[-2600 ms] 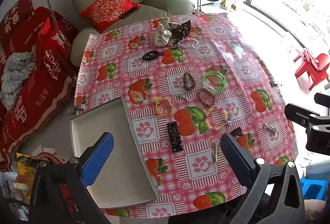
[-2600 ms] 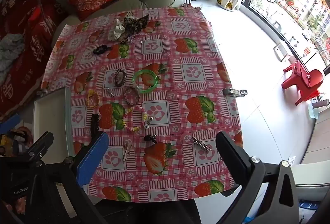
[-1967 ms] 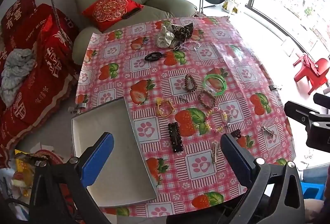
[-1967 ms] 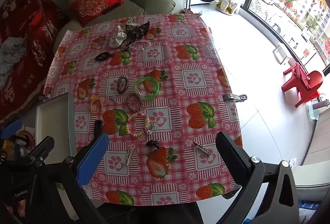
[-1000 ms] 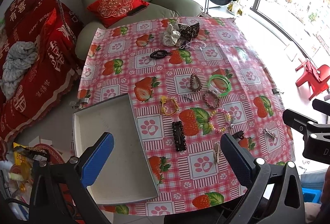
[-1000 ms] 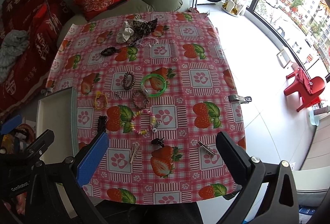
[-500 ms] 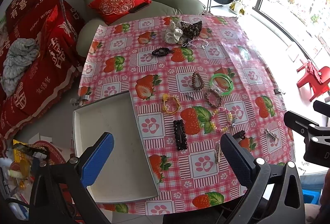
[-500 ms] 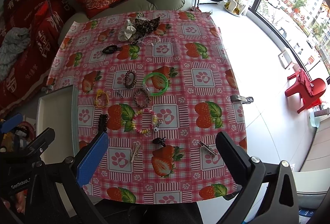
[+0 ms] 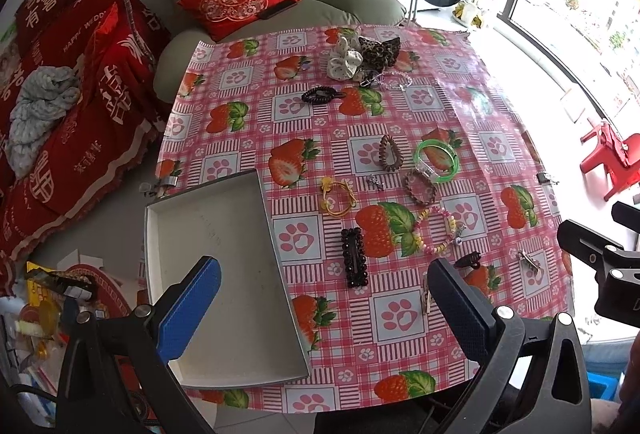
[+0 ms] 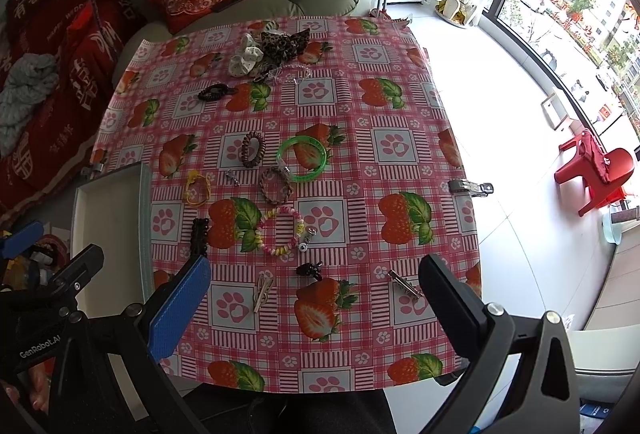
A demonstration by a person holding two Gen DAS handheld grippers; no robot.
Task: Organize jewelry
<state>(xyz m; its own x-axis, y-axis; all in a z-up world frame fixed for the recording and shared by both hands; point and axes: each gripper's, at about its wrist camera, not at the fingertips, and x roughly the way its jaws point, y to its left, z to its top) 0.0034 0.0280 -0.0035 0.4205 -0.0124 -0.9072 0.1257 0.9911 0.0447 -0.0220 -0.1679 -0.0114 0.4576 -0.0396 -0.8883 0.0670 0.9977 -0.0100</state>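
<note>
I hold my left tongs [image 9: 324, 308] and right tongs [image 10: 316, 308] spread wide and empty above the table's near edge; the jewelry [image 10: 280, 230] lies scattered ahead, the white tray [image 9: 224, 274] to the left.

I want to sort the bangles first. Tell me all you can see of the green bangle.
The green bangle is a translucent, bright green plastic-looking ring lying flat on the tablecloth, partly over a strawberry print. A small clear piece sits at its near-left rim. A brown beaded bracelet lies just beside it; neither gripper touches it.
</note>
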